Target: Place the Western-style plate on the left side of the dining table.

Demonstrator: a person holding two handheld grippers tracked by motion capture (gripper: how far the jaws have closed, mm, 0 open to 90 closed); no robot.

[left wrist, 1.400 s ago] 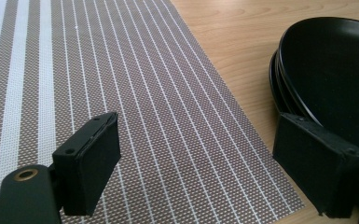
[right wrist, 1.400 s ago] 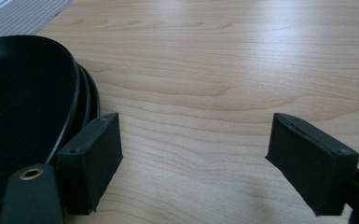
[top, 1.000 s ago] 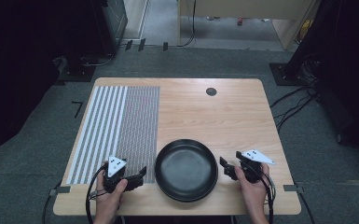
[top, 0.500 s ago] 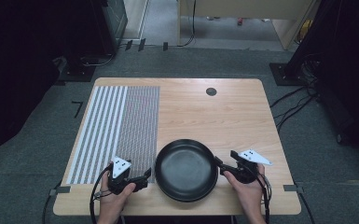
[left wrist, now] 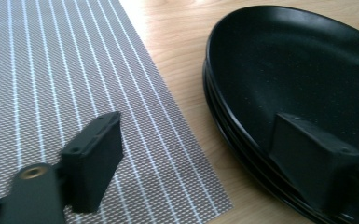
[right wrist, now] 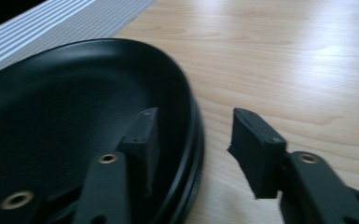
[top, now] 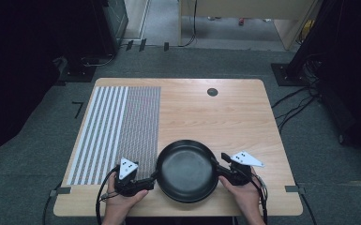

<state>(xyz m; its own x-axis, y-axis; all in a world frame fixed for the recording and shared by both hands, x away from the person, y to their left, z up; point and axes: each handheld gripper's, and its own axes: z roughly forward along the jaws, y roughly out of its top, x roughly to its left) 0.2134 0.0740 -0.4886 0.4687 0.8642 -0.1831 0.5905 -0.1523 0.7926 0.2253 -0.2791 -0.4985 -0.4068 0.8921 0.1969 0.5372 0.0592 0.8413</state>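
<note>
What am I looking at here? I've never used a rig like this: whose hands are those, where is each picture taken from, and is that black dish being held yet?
There is no robot arm: a person holds a two-jaw hand tool in each hand.

The high view looks down on the wooden table from above the person's side. The other two pictures come from a camera on each tool, looking along its black jaws.

On the table lie a striped placemat and a stack of black plates.

The left gripper straddles the stack's left rim, jaws wide. The right gripper straddles the right rim and its jaws have just been closing; a gap shows at its outer jaw, so nothing is gripped yet.
</note>
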